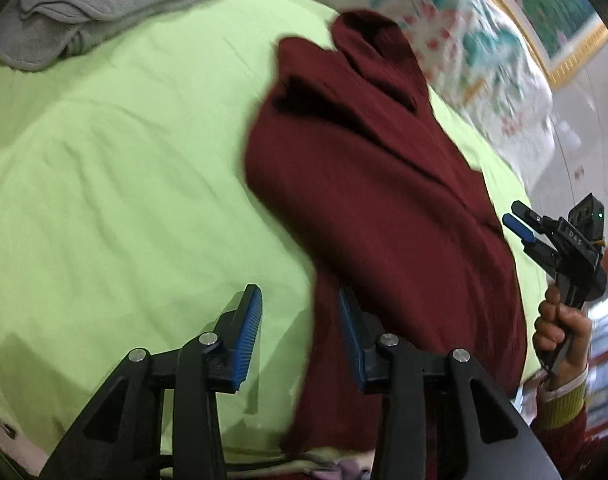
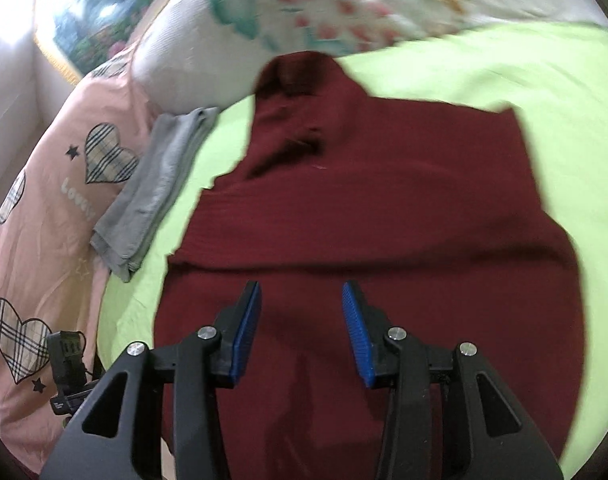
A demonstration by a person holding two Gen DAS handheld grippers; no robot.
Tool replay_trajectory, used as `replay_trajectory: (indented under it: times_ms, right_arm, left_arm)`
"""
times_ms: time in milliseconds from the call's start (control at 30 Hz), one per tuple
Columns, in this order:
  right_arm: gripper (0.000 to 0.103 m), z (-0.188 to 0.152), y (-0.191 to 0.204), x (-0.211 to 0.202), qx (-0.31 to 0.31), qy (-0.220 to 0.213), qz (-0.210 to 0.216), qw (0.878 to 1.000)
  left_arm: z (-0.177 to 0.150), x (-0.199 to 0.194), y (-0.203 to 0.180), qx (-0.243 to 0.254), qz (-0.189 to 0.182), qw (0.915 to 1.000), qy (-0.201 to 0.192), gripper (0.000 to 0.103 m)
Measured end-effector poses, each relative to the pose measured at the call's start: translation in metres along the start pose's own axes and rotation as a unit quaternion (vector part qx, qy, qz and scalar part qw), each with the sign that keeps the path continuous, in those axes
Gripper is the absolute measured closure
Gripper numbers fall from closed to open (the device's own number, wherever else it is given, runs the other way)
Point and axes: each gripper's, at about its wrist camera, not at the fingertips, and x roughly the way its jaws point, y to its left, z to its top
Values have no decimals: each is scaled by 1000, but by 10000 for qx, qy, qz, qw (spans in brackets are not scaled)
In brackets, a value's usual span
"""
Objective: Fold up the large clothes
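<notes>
One dark red sweater (image 2: 383, 208) lies on the bed, spread over a lime-green sheet (image 1: 124, 160), partly folded, its high collar pointing up toward the pillow. In the right wrist view it fills the middle of the frame, and a fold line runs across it just ahead of the claw tips.

The right claw (image 2: 302, 320) hangs over the lower part of the sweater, its two blue pads parted to a middling gap, nothing between them but air, the cloth lying below. No grip there. From the left wrist view the right claw (image 1: 517, 220) shows again at the bed's edge, just beside the sweater's rim, pads apart and empty, with a hand (image 1: 559, 328) wrapped round its handle and a yellow cuff below.

The left claw (image 1: 300, 320) is likewise spread about halfway. One pad sits over bare green sheet, the other over the sweater's edge; the hem runs between them, but neither pad presses it. Whether the tips brush the cloth cannot be told.

Around them: one grey cloth (image 2: 156, 184), folded, lies on the sheet beside the sweater's collar end, well clear of both claws. One floral pillow (image 2: 304, 12) rests beyond the collar. One pink cover (image 2: 44, 208) with plaid hearts lies past the grey cloth; three full hearts are visible and a fourth is cut by the frame. Both views are smeared by motion blur.
</notes>
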Motion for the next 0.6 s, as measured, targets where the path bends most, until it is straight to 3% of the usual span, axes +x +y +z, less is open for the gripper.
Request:
replay_trajectory:
  times_ms: [167, 200, 233, 333, 467, 600]
  right_arm:
    - [60, -36, -35, -48, 396, -262, -227, 9986]
    - [60, -40, -40, -56, 430, -311, -308, 9981]
    - [60, -45, -46, -64, 436, -362, -423, 9975]
    - [60, -58, -67, -89, 596, -491, -629, 9950]
    - [60, -74, -92, -123, 788, -701, -841, 9909]
    - [60, -90, -113, -133, 1005, -661, -843, 9891]
  left_arm:
    - [-31, 5, -27, 520, 109, 9984, 184, 69]
    - [-33, 7, -32, 601, 116, 9980, 178, 77]
    - [-34, 9, -33, 621, 57, 9978, 207, 97]
    - [-40, 4, -42, 744, 125, 9971, 106, 97]
    - [-59, -39, -43, 885, 152, 9958, -153, 98]
    - [-80, -64, -30, 737, 218, 9970, -76, 98]
